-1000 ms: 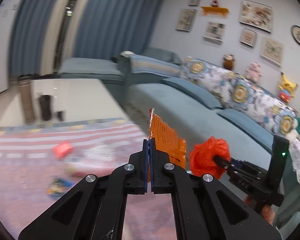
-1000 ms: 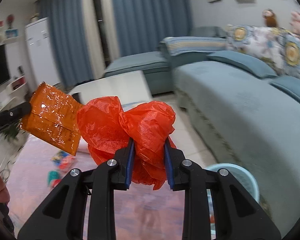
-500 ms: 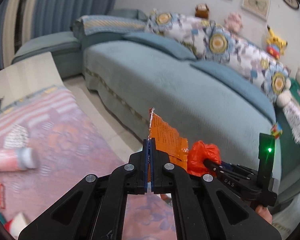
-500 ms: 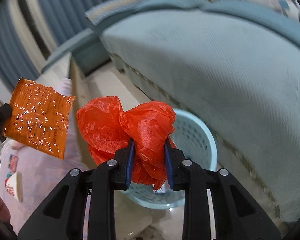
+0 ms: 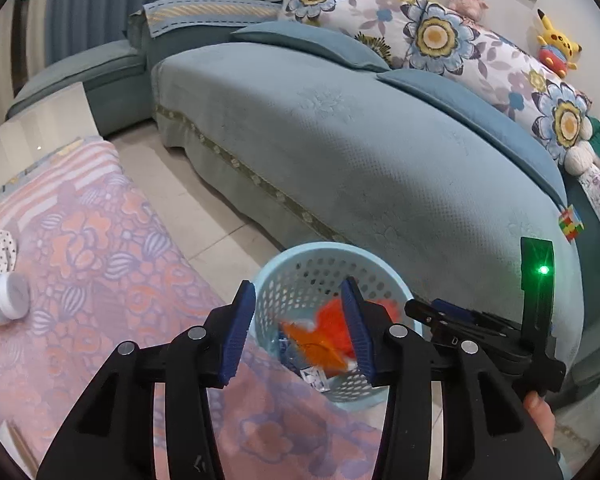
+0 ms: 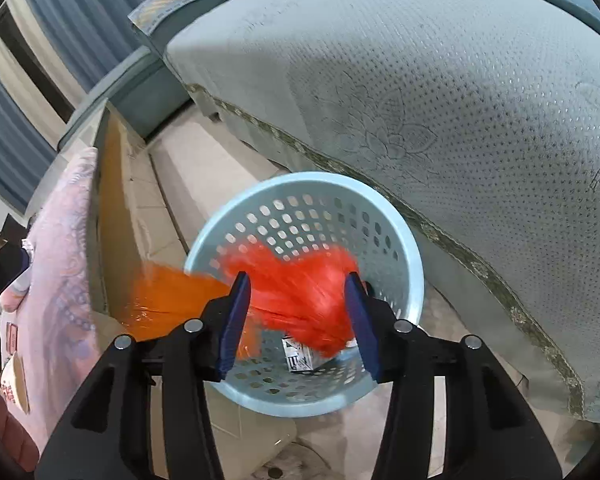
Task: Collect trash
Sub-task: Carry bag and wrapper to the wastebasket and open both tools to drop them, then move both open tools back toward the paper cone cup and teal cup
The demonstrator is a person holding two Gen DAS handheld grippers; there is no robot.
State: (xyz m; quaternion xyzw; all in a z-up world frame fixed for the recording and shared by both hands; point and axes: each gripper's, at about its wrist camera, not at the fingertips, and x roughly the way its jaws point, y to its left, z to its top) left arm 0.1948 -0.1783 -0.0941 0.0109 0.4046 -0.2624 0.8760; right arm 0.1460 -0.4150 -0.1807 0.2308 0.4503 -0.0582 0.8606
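Observation:
A light blue perforated waste basket [image 5: 332, 256] [image 6: 404, 240] stands on the floor between the table and the sofa. My left gripper [image 5: 300, 328] hangs above it, its jaws opening, nothing pressed between them. The orange snack wrapper [image 5: 316, 344] [image 6: 168, 300] is falling, blurred, at the basket. My right gripper [image 6: 296, 316] is also opening over the basket; the red plastic bag [image 6: 300, 292] [image 5: 332, 316] drops blurred between its pads into the basket. A small printed carton [image 6: 298, 354] lies at the bottom. The right gripper [image 5: 432, 316] shows at the basket's right in the left wrist view.
A teal sofa [image 5: 380, 152] with floral cushions and soft toys runs close behind the basket. The low table carries a pink flowered cloth [image 5: 100, 264], with a white-capped bottle [image 5: 4, 300] and other litter on its left. A hand [image 5: 540, 412] holds the right gripper.
Both grippers swung from the room toward the sofa and down over the basket, then opened. The orange wrapper and the red bag have left the pads and are falling into the basket.

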